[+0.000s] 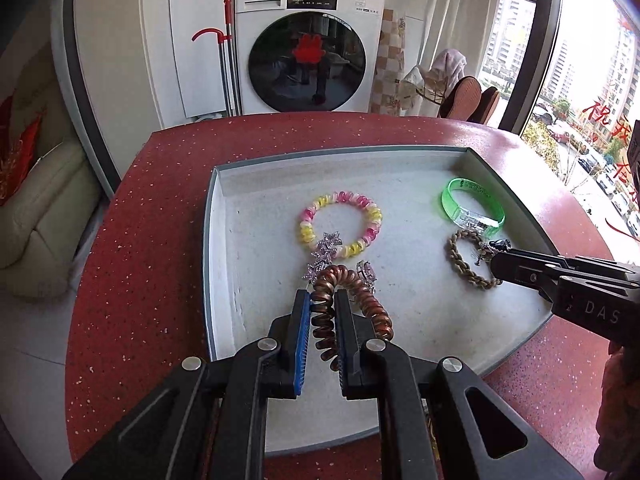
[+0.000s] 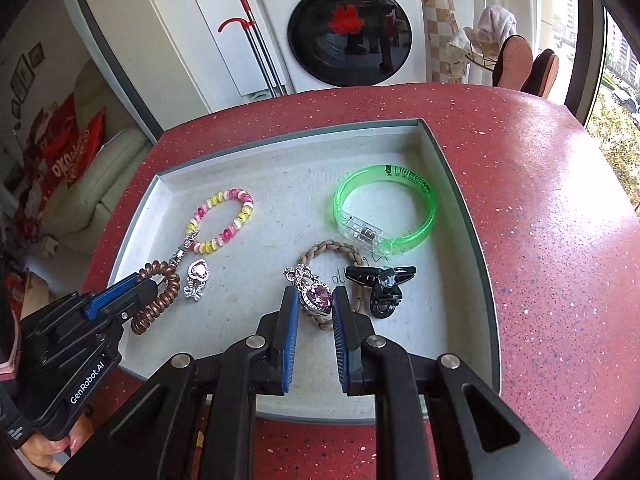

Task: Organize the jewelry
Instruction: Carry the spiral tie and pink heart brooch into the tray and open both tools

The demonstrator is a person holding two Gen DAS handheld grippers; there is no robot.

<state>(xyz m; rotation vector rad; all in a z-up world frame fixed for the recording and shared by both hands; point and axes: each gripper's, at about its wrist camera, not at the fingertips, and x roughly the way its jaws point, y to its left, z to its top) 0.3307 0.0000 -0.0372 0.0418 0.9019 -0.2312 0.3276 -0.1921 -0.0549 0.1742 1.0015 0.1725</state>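
- Jewelry in one tray point(image 2: 460, 184): two coil bands, two heart pendants, one green bangle point(image 2: 386, 210), one braided bracelet point(image 2: 332, 246).
- Left gripper point(image 1: 322, 298) clamps the copper coil point(image 1: 340, 276).
- Right gripper point(image 2: 315, 300) clamps one pendant point(image 2: 316, 294).

Behind the red speckled round table point(image 1: 132, 216) I see a white front-loading washing machine point(image 1: 308, 44) with a dark round glass door. To its left a mop with a red handle and metal pole point(image 1: 226, 56) leans on the white wall panel. A cream leather sofa point(image 1: 44, 220) stands at the left with a red cushion point(image 1: 16, 152) on it. At the right, a large window point(image 1: 576, 92) shows apartment buildings and parked cars outside.
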